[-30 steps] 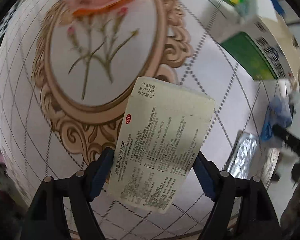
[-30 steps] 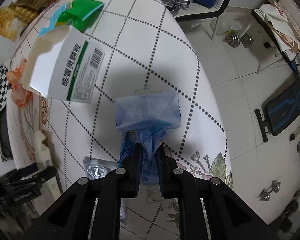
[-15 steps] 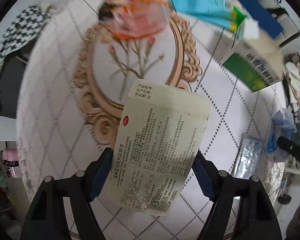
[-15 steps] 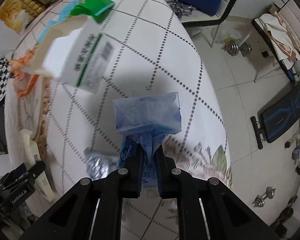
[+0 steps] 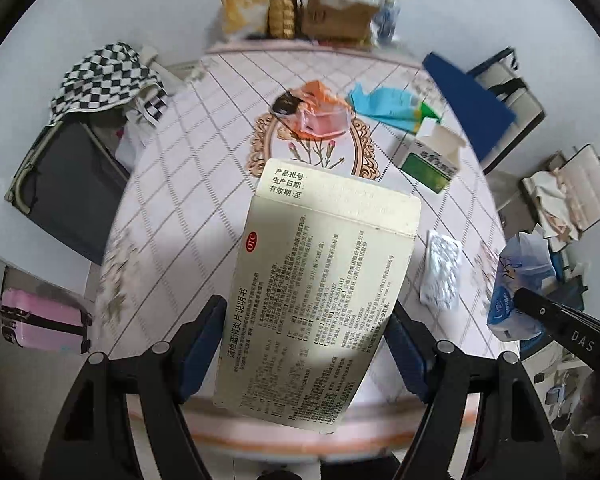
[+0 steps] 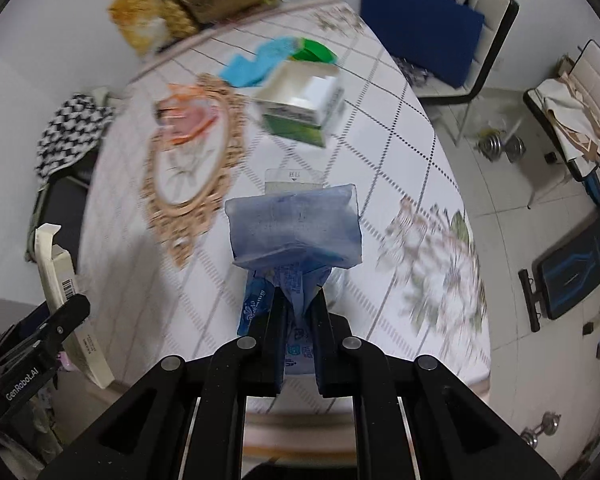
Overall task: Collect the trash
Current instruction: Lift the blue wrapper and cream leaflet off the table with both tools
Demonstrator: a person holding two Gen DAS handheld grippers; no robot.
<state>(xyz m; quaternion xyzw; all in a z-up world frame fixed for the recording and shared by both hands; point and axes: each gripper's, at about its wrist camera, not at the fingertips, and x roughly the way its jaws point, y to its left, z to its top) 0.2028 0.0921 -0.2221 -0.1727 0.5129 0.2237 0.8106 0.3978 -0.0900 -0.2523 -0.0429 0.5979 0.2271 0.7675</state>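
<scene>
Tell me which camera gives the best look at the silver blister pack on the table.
The left wrist view: the blister pack lies in full sight on the tablecloth, right of the cream medicine box held in the left gripper. The right wrist view shows none of it; the blue plastic bag may be hiding it.

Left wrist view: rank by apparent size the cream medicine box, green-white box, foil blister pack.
1. cream medicine box, largest, though held nearest the camera by the left gripper
2-3. green-white box and foil blister pack look alike
</scene>
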